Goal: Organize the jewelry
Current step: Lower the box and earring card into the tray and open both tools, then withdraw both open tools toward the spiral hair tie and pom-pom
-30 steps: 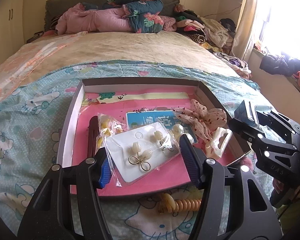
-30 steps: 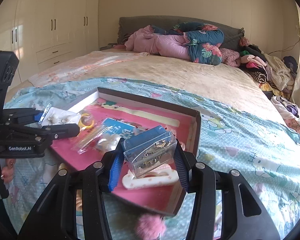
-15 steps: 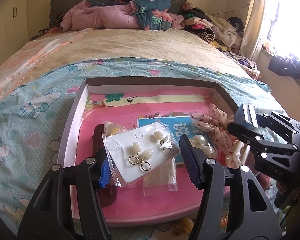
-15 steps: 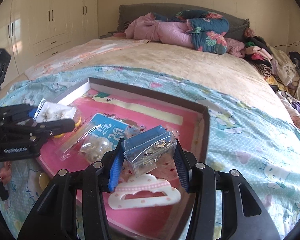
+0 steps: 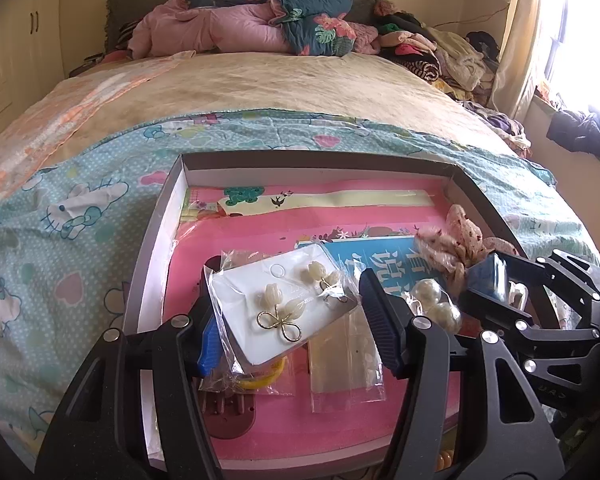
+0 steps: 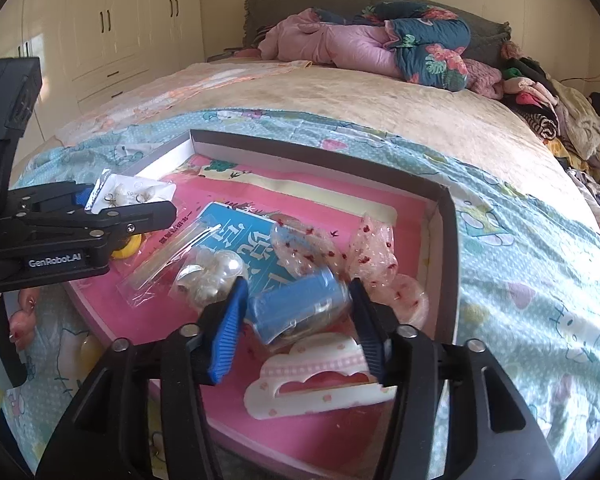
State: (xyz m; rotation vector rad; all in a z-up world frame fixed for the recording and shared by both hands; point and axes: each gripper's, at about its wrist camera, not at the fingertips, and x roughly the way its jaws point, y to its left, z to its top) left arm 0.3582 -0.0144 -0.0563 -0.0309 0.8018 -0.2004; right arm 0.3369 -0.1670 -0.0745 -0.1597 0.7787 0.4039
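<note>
Over a shallow pink-lined box (image 5: 156, 240) on the bed, the left hand-held gripper (image 5: 288, 320) clamps a bagged white earring card (image 5: 276, 312) at lower centre, while the right hand-held gripper (image 6: 296, 312) is opening around a blurred clear plastic case with blue lining (image 6: 300, 304).

blue-lidded box (image 6: 300, 309) blurred, contents unreadable; dark hair clip (image 5: 228, 412) half hidden under earring card (image 5: 284, 312); tray (image 5: 156, 256) near edge cut off.

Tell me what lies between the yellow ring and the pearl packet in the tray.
In the right wrist view, a long clear plastic packet lies on the pink tray floor between the yellow ring and the pearl packet.
</note>
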